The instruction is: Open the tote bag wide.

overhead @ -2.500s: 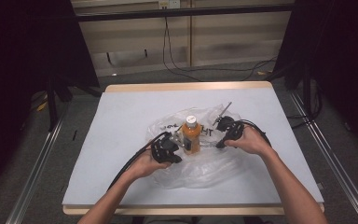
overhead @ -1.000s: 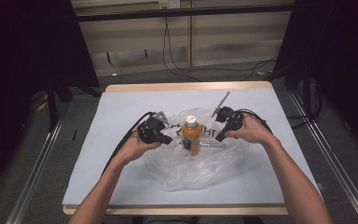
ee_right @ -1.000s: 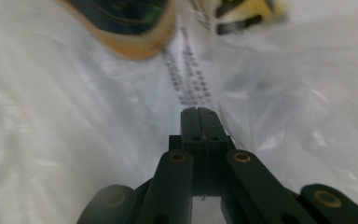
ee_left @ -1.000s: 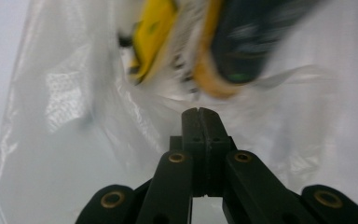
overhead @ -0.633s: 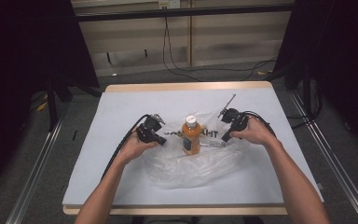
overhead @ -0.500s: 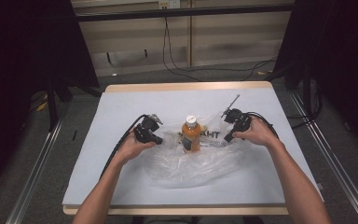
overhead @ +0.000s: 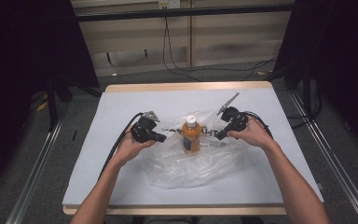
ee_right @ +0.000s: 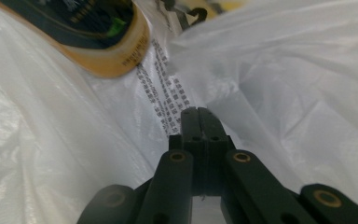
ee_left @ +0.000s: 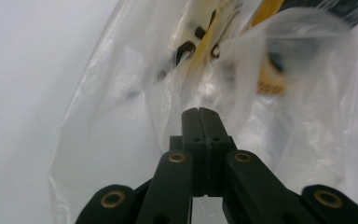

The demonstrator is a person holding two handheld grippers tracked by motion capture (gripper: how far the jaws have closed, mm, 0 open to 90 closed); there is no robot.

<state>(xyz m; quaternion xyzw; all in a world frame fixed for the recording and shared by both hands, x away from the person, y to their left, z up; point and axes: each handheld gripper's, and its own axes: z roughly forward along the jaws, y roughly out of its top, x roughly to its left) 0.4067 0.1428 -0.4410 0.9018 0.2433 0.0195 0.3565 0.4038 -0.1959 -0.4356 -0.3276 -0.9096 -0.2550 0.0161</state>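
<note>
a person is standing at the table [overhead: 121, 107] with a tool in each hand, and both tools are pinching a see-through plastic bag [overhead: 200, 161]. the left gripper [overhead: 161, 137] is squeezing its two black jaws fully together on a fold of the bag at the left side. the right gripper [overhead: 218, 136] is doing the same on the right side, jaws tight with no gap, right by some printed letters on the plastic. an orange bottle [overhead: 191, 135] with a white cap is standing up in the middle, between the two tools, and it seems to be inside the bag's mouth, though i cannot be sure

i am thinking the bottle could tip over if one side gets pulled harder than the other, because it is tall and thin. the bag could also slip out of the jaws or rip, since it is so thin and slick

the plastic is looking shiny, crinkly and floppy. the bottle is looking smooth, hard and round. the table top is looking flat, pale and dull
</note>
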